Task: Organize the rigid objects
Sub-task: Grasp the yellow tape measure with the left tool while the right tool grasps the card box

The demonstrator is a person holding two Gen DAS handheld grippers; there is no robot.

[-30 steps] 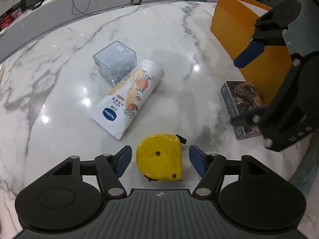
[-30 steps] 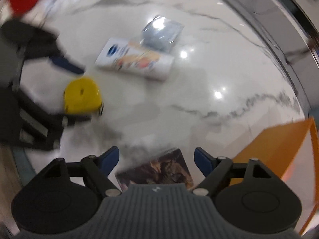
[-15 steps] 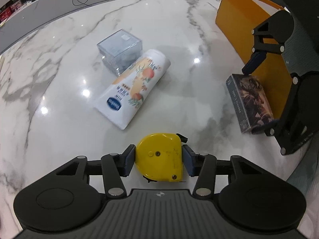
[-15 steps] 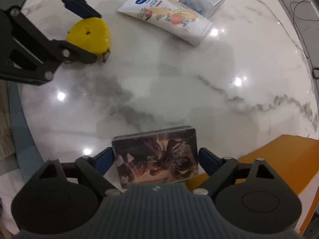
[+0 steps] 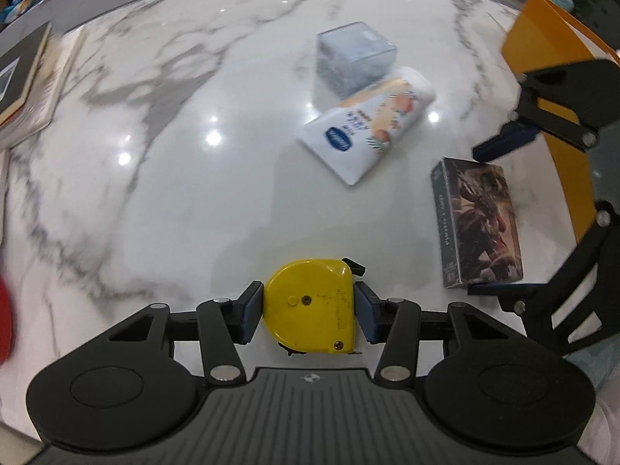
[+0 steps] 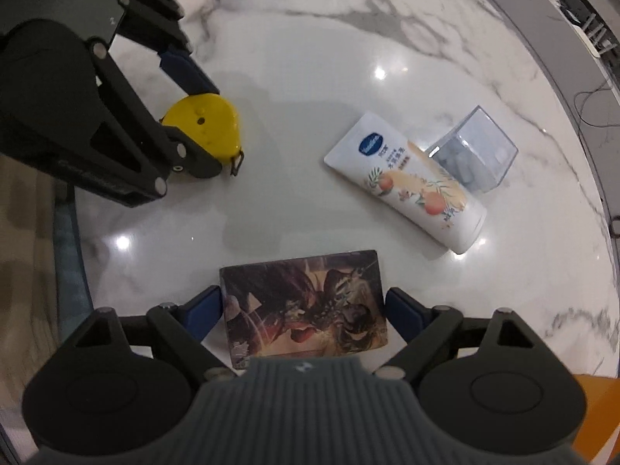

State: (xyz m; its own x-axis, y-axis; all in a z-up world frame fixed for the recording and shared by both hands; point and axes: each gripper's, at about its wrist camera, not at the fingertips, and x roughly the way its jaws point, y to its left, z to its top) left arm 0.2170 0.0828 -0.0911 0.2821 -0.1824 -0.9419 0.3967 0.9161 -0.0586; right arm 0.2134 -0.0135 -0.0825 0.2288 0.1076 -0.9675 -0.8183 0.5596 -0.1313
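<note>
Clamping the yellow plastic tape measure at the marble table's near edge, the left gripper pinches both sides; only the right wrist view shows the right gripper closed against the dark illustrated card box; the white peach-printed tube's writing is unreadable.

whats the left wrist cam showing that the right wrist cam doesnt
Only the left wrist view shows the stack of books at the table's far left edge and the upright orange folder. Only the right wrist view shows the grey ledge with cables beyond the table. Both show the yellow tape measure clamped in the left hand-held gripper, the illustrated box between the right hand-held gripper fingers, the lotion tube and clear cube.
</note>
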